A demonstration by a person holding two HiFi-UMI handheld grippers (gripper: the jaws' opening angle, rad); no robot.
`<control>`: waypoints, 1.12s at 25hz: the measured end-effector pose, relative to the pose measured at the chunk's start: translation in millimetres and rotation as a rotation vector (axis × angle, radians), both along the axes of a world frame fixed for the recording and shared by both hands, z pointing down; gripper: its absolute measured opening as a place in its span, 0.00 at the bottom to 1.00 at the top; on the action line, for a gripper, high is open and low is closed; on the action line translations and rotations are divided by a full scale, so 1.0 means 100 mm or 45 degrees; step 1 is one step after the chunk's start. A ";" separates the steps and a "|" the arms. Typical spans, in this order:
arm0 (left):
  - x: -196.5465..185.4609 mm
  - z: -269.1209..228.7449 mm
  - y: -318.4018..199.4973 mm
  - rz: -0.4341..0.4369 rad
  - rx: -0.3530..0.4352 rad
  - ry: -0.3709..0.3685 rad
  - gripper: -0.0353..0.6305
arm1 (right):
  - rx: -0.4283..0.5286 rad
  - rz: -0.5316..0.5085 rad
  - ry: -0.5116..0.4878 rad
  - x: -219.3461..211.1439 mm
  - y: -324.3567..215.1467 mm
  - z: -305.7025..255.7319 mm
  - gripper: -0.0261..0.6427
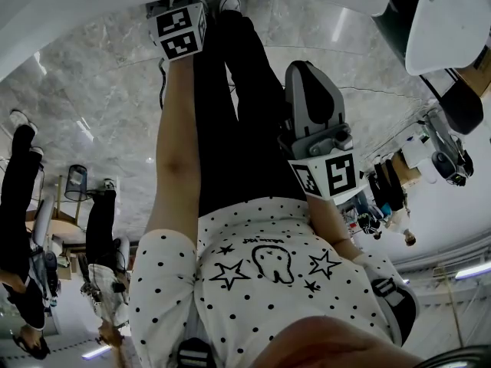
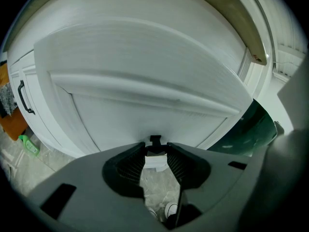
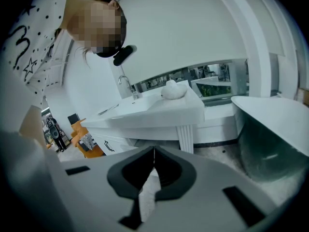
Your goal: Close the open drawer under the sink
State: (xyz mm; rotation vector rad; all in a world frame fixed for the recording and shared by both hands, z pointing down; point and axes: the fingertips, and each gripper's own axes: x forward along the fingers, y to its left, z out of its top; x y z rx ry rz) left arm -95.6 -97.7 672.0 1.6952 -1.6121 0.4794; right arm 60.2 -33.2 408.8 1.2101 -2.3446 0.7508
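Between the left gripper (image 2: 155, 151) jaws only floor (image 2: 157, 187) and a sliver of white panel edge show; the jaws stand apart and grip nothing. Just ahead of the tips a wide white drawer front (image 2: 145, 66) fills the left gripper view. It seems to jut forward of the cabinet face below it, so I judge the drawer still open. I cannot tell whether the tips touch it; they look just short of its lower edge. Left of it is a cabinet door with a dark handle (image 2: 23, 98), and the dark tub (image 2: 260, 127) sits to the right.

The right gripper (image 3: 154, 150) has its jaws together and nothing between them. It hangs back by the person's hip, well apart from the vanity. Its view shows the sink (image 3: 128, 105) and faucet (image 3: 126, 86) from a distance, with the tub again at the right.

Progress: approach done, left gripper lined up at the drawer front. The push itself looks not yet made, so the closing is all left. The next move likely needs a straight shove into the cabinet. The right gripper has no part so far.
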 end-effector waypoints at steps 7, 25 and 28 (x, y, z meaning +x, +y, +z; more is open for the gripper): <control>-0.03 0.01 -0.02 -0.004 0.001 0.002 0.26 | -0.005 0.002 0.002 -0.02 -0.02 0.02 0.06; -0.10 -0.05 -0.14 -0.020 0.028 -0.006 0.26 | -0.008 0.006 0.002 0.01 0.01 0.00 0.06; -0.11 -0.05 -0.15 -0.026 0.028 -0.005 0.26 | -0.006 0.010 0.001 0.01 0.01 0.00 0.06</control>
